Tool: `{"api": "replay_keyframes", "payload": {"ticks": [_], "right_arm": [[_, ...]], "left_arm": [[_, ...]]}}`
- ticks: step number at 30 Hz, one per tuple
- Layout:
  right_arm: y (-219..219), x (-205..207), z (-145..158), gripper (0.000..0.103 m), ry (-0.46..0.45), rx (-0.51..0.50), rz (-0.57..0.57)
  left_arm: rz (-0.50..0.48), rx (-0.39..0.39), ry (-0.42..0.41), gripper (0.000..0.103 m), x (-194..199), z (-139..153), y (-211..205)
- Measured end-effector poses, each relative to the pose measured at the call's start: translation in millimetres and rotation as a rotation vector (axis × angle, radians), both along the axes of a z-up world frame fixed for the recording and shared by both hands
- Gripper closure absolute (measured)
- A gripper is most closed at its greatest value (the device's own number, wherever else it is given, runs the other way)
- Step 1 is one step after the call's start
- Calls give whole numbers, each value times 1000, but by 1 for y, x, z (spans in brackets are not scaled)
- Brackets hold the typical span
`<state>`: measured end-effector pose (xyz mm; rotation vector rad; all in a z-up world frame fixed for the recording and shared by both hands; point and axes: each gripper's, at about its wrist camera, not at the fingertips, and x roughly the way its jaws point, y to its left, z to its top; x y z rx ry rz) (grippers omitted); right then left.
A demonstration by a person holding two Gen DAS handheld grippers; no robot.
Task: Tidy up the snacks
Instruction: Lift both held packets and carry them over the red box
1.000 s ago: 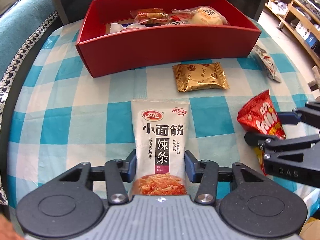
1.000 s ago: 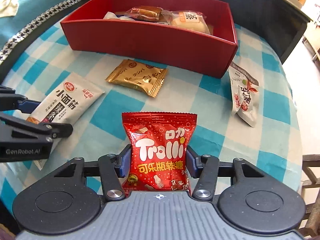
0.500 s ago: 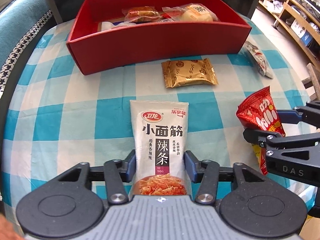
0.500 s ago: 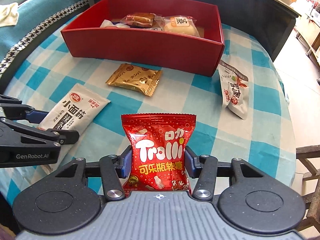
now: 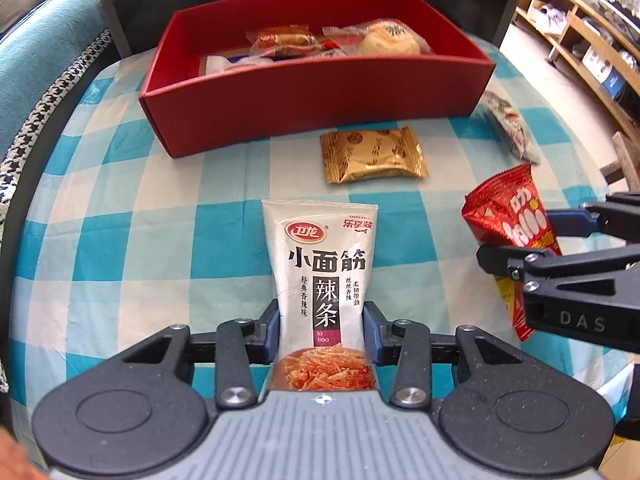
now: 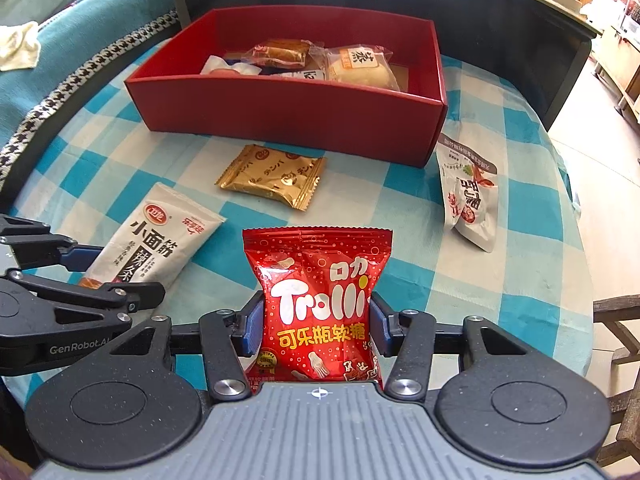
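Snacks like my white spicy-strip pouch (image 5: pixel 324 276) and red Trolli bag (image 6: pixel 318 304) feel light, soft and crinkly, so I keep the left gripper (image 5: pixel 322 332), its jaws just closing, and the right gripper (image 6: pixel 316 328) clamped low across their sides.

Bottom of white packet (image 5: pixel 324 280) (behind gripper body) hidden

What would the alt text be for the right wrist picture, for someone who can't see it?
The right gripper clamps a red Trolli candy bag above a blue-checked tablecloth. Beyond lie a gold packet and a red box holding wrapped snacks. At left, the left gripper holds a white snack pouch.
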<state>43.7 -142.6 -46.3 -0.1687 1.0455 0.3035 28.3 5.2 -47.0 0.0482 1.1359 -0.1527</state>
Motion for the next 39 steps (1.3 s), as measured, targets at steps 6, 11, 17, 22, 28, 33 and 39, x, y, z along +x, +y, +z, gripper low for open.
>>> {"api": "replay_keyframes", "payload": {"ticks": [6, 11, 17, 22, 28, 33, 39], "right_arm": [[-4, 0, 8, 44, -25, 19, -16], [-6, 3, 15, 44, -50, 26, -25], [-6, 6, 18, 44, -69, 20, -32], [-5, 10, 21, 44, -81, 22, -31], [-2, 14, 25, 44, -88, 35, -24], [1, 16, 27, 44, -96, 44, -17], [3, 18, 32, 44, -107, 57, -14]], "left_arm": [[22, -44, -39, 31, -2, 15, 6], [28, -47, -75, 31, 2, 24, 4], [24, -42, -107, 31, 5, 30, 0], [23, -34, -135, 31, 9, 36, -2], [30, -43, -154, 31, 16, 40, -2], [33, -45, -172, 31, 20, 45, -3], [36, -53, -195, 31, 24, 53, -4]]}}
